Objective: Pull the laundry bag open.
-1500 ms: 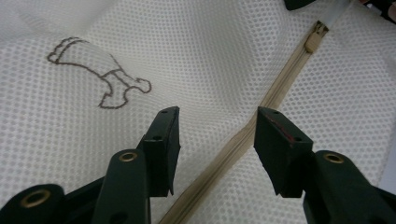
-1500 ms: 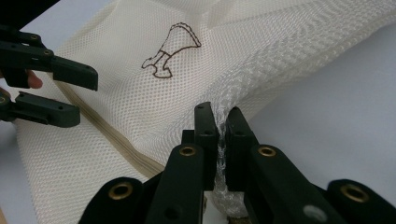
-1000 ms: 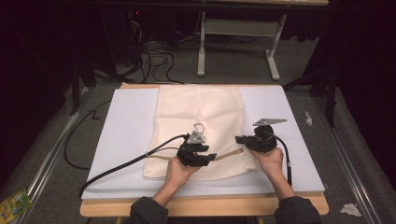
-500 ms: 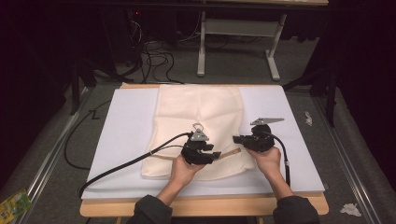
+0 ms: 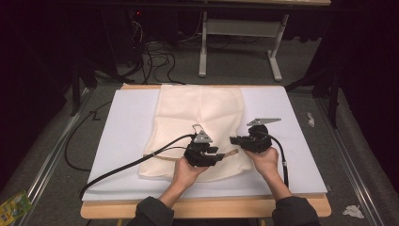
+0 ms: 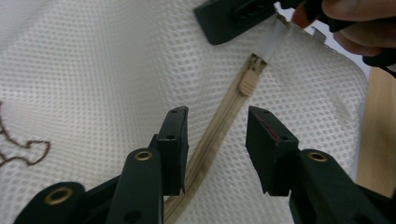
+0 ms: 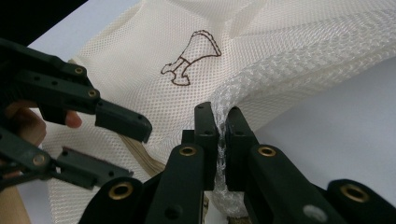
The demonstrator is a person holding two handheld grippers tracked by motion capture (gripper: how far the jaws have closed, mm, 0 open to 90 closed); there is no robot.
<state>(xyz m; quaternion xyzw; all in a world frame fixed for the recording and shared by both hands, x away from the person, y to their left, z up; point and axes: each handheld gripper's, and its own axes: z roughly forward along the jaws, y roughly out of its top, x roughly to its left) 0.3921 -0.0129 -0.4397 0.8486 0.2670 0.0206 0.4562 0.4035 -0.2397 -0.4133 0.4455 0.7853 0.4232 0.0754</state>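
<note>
Two grippers work at the near edge of a cream mesh bag [image 5: 200,127] that lies flat on a white board [image 5: 127,127], which rests on a wooden table [image 5: 207,209]. From the high view the bag runs from the far edge of the board down to the person's hands, with the left gripper [image 5: 217,155] over its lower middle and the right gripper [image 5: 234,140] at its lower right corner, the two close together, jaws pointing at each other.

The high view gives the layout but not the grip. The left gripper view shows the bag's tan zipper [image 6: 219,130] running up between the two jaws of the left gripper [image 6: 217,140], which stand apart with nothing clamped; the zipper slider [image 6: 247,84] sits beyond them, and its pale tab [image 6: 273,39] reaches the other gripper at the top of the picture. The right gripper view shows the right gripper [image 7: 221,140] pinched tight on a bunched fold of mesh at the bag's edge, and a brown outline drawing [image 7: 191,56] printed on the fabric. Whether anything is inside the bag cannot be told.

Against the earlier pictures, the left hand has drifted a little toward the person and the right gripper, while the right gripper has stayed at the corner; the bag lies as before.
</note>
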